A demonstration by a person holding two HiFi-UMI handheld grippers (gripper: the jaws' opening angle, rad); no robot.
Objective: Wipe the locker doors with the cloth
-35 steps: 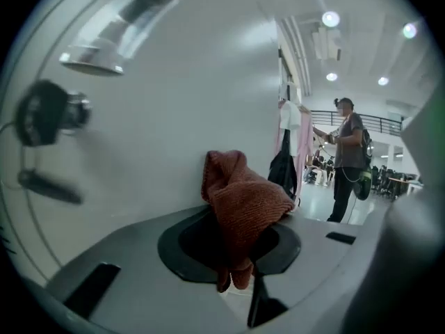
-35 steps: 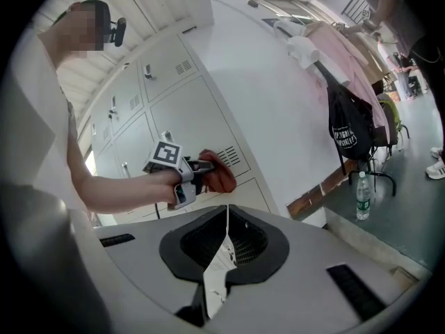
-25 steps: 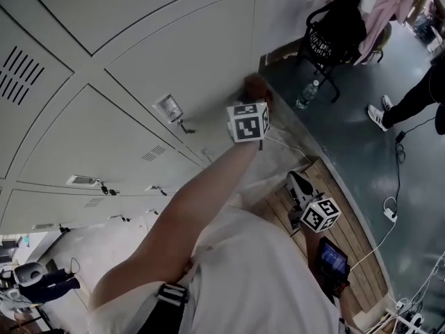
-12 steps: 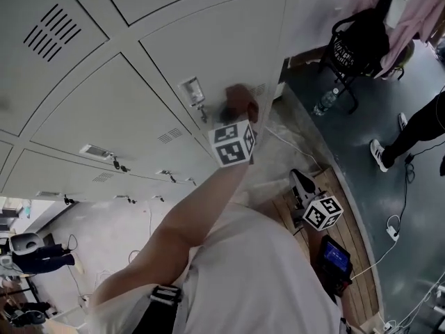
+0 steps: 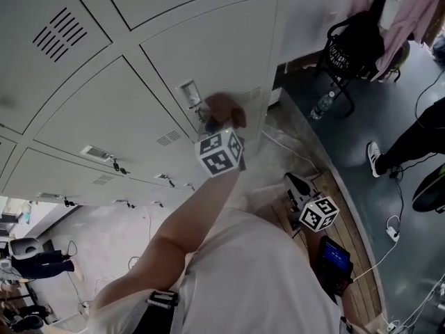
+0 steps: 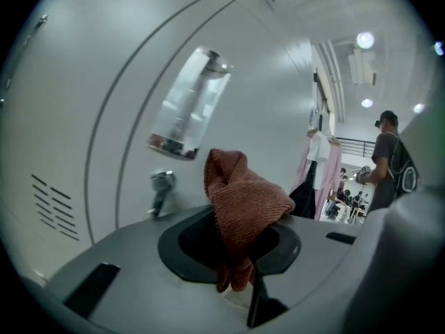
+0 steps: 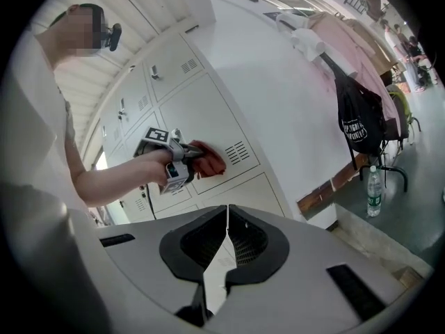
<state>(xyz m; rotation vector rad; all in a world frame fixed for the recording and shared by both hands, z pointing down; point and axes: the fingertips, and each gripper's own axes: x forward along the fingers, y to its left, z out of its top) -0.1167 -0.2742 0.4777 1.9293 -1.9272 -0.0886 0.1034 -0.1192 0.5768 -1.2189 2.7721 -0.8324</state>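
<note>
The reddish-brown cloth (image 6: 245, 204) is pinched by its lower end between the closed jaws of the left gripper (image 6: 238, 278). Its bunched lump stands out ahead of the jaws, close to the grey locker door (image 6: 97, 103). Just left of the cloth are the door's small latch (image 6: 161, 188) and a clear label holder (image 6: 191, 104). To wipe well, it seems best to press the lump flat on the panel, make long overlapping strokes, and go around the latch so that the cloth does not catch. The right gripper (image 7: 224, 232) hangs low and well apart, with its jaws together on nothing.
</note>
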